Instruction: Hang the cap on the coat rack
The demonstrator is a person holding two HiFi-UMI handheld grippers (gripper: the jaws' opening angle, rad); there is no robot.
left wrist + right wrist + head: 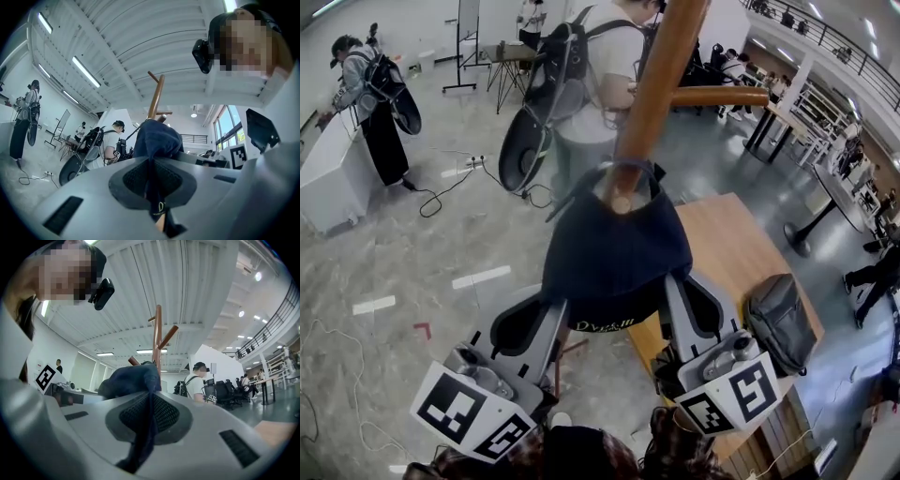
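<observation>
A navy cap hangs between my two grippers, its crown up against the rounded tip of a wooden peg of the coat rack. My left gripper is shut on the cap's lower left edge, and my right gripper is shut on its lower right edge. In the left gripper view the cap bulges ahead of the left gripper, its fabric pinched between the pads, with the rack behind. The right gripper view shows the cap pinched in the right gripper below the rack.
A wooden table stands below right with a grey backpack on it. A person wearing a backpack stands just behind the rack. Another person is at a white cabinet far left. Cables lie on the floor.
</observation>
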